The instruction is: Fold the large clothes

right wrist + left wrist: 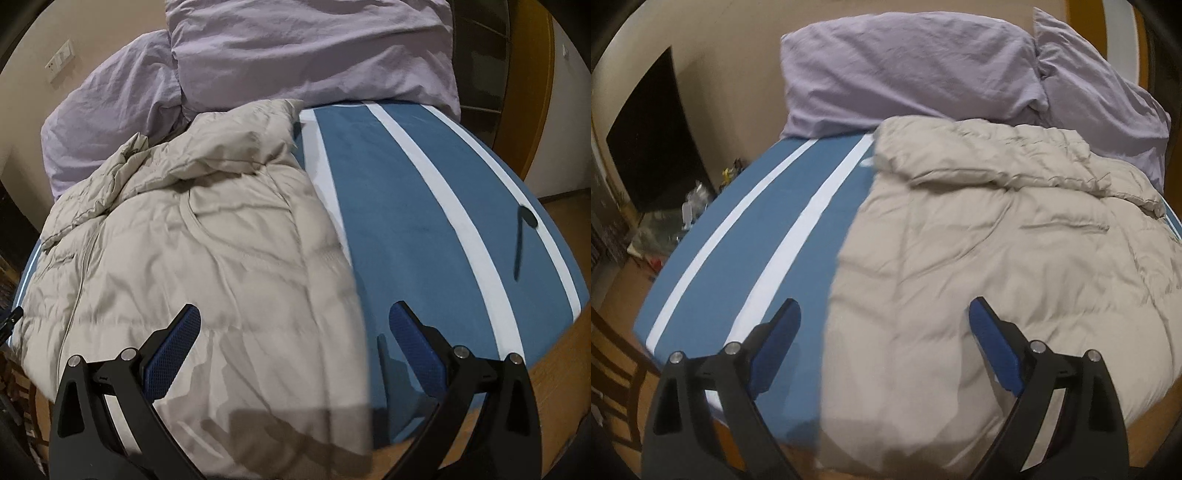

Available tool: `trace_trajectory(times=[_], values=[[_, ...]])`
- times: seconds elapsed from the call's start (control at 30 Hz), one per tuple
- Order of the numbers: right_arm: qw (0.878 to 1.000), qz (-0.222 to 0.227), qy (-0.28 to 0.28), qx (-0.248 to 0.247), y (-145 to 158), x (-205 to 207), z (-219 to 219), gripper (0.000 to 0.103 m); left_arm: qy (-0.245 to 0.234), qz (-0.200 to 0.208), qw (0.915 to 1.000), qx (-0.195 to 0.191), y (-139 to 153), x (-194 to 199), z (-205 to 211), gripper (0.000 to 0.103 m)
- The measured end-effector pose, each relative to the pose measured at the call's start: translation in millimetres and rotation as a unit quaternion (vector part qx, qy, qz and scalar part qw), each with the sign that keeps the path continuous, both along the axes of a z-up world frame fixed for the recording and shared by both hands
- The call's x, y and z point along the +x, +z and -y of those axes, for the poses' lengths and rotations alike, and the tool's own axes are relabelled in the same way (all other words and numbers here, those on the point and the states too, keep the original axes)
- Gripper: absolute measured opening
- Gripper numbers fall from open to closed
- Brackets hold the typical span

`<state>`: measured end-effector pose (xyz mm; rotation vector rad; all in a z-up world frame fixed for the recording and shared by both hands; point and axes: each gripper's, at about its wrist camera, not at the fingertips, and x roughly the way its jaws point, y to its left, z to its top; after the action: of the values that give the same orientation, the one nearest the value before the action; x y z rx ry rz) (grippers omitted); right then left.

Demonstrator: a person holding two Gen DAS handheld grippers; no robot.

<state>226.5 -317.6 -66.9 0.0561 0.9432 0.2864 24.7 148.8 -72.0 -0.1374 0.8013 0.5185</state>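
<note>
Both spread wide, gripping nothing: left gripper (884,314) and right gripper (295,317) hovering above beige puffer jacket (979,236); spread on striped bed (406,229), probably overhanging at 6 o'clock; lilac pillows (905,70) at 12.

Left gripper (884,314): jaws spread wide, blue pads facing inward, black arms rising from the lower corners of its frame.
Right gripper (295,317): likewise spread wide, nothing between its blue pads, low in its frame.
</note>
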Motion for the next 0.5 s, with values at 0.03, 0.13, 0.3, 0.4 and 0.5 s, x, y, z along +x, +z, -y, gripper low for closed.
trace_trajectory(times=[0.03,0.13,0.3,0.4,0.5], values=[[1.0,-0.002,0.001,0.003,-1.6,-4.6,4.4,0.102,0.002,0.001,1.0,-0.004,-2.1,-5.8,-3.7,0.093],[1.0,-0.006,0.002,0.008,-6.6,-14.3,12.4,0.102,0.003,0.006,0.9995,-0.03,-6.6,-18.8,-14.0,0.093],[1.0,-0.02,-0.01,0.019,-17.4,-23.2,24.5,0.102,0.003,0.014,0.9979,-0.063,-13.4,-29.6,-21.8,0.093],[0.999,-0.029,-0.018,0.03,-23.9,-24.5,29.6,0.102,0.002,0.015,0.9973,-0.072,-17.0,-31.9,-22.7,0.093],[0.999,-0.023,-0.016,0.029,-23.8,-27.6,28.4,0.101,0.001,0.017,0.9961,-0.086,-20.8,-33.6,-22.7,0.093]])
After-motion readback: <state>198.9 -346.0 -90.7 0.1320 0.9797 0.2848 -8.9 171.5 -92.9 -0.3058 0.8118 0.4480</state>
